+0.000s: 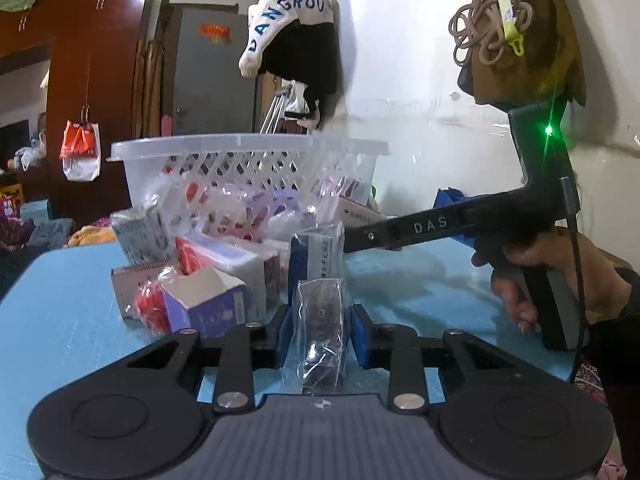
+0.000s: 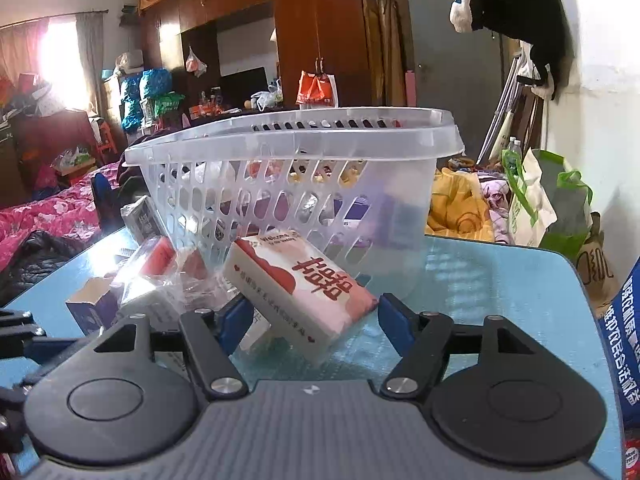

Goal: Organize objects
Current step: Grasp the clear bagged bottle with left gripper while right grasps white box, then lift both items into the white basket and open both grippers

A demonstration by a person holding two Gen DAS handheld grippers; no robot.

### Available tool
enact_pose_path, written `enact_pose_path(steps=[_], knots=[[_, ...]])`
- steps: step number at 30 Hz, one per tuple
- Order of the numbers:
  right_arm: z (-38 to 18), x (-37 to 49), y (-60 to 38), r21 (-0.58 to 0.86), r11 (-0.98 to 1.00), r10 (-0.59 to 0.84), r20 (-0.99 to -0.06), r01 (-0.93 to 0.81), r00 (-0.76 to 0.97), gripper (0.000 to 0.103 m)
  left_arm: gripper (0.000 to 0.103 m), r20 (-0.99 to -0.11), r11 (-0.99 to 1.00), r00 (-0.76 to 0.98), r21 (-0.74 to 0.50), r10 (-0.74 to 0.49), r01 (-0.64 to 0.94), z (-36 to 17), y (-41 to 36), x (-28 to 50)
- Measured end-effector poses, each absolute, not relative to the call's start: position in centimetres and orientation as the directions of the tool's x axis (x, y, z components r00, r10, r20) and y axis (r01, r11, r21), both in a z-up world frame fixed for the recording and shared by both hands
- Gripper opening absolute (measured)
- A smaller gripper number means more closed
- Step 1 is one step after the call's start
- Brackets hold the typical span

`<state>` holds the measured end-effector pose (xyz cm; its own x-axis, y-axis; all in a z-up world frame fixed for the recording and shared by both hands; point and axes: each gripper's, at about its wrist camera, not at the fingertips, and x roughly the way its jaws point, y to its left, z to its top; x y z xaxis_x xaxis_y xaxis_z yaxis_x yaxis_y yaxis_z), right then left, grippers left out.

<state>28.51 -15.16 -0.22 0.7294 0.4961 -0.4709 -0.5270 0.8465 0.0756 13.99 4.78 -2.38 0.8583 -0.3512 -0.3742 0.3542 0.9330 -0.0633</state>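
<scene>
In the left wrist view my left gripper [image 1: 320, 328] is shut on a small dark item in a clear plastic bag [image 1: 320, 320], held just above the blue table [image 1: 60, 320]. In the right wrist view my right gripper [image 2: 316, 316] is shut on a pink and white tissue pack [image 2: 300, 288] with red characters, tilted, right in front of the clear plastic basket [image 2: 296, 136]. The basket also shows in the left wrist view [image 1: 240, 148], behind a pile of packets. The right gripper's body [image 1: 412, 228] reaches in from the right in that view.
A purple open box [image 1: 204, 304], red-wrapped packets [image 1: 148, 308] and wrapped tissue packs [image 1: 240, 260] lie left of the left gripper. More packets [image 2: 156, 272] sit left of the basket. A blue printed bag [image 2: 624, 320] stands at the table's right edge.
</scene>
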Motion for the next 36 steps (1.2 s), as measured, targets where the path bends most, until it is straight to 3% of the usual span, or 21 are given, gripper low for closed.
enact_pose_path(steps=[3,4,11,13,15,17,18,19,25,32,36], knots=[[-0.3,28.6,-15.1,0.078,0.846,0.497,-0.474,-0.527,0.727,0.041,0.035,-0.374,0.933,0.859,-0.065,-0.351,0.353,-2.5,4.9,14.2],[-0.3,28.6,-15.1,0.081,0.845,0.499,-0.475,-0.529,0.724,0.039,0.035,-0.374,0.933,0.858,-0.065,-0.351,0.354,-2.5,4.9,14.2],[-0.5,28.6,-13.2,-0.047,0.849,0.431,-0.513,-0.526,0.742,0.046,0.036,-0.39,0.933,0.851,-0.068,-0.351,0.354,-3.0,5.2,14.4],[-0.6,28.8,-12.5,-0.112,0.849,0.395,-0.515,-0.516,0.761,0.065,0.036,-0.392,0.932,0.85,-0.071,-0.353,0.354,-3.2,5.3,14.4],[-0.6,29.1,-12.1,-0.155,0.846,0.381,-0.495,-0.511,0.781,0.074,0.036,-0.393,0.932,0.848,-0.072,-0.354,0.356,-3.3,5.2,14.4],[-0.6,29.4,-11.7,-0.167,0.833,0.394,-0.491,-0.528,0.777,0.071,0.036,-0.39,0.929,0.847,-0.071,-0.361,0.363,-3.3,5.2,14.3],[-0.7,29.6,-11.5,-0.169,0.824,0.4,-0.501,-0.54,0.767,0.065,0.036,-0.386,0.928,0.848,-0.068,-0.364,0.367,-3.3,5.2,14.2],[-0.7,29.6,-11.4,-0.159,0.812,0.419,-0.511,-0.562,0.751,0.053,0.036,-0.382,0.927,0.849,-0.066,-0.365,0.369,-3.3,5.2,14.2],[-0.3,27.5,-12.5,-0.154,0.808,0.443,-0.477,-0.568,0.759,0.038,0.036,-0.33,0.924,0.865,-0.062,-0.377,0.378,-2.8,6.0,13.0],[1.4,24.0,-15.0,-0.093,0.835,0.479,-0.363,-0.542,0.799,0.034,0.036,-0.275,0.921,0.88,-0.085,-0.388,0.38,-1.6,7.3,12.4],[3.1,22.0,-15.8,-0.049,0.824,0.531,-0.28,-0.565,0.799,0.033,0.036,-0.237,0.907,0.877,-0.16,-0.418,0.389,-0.2,8.5,12.7]])
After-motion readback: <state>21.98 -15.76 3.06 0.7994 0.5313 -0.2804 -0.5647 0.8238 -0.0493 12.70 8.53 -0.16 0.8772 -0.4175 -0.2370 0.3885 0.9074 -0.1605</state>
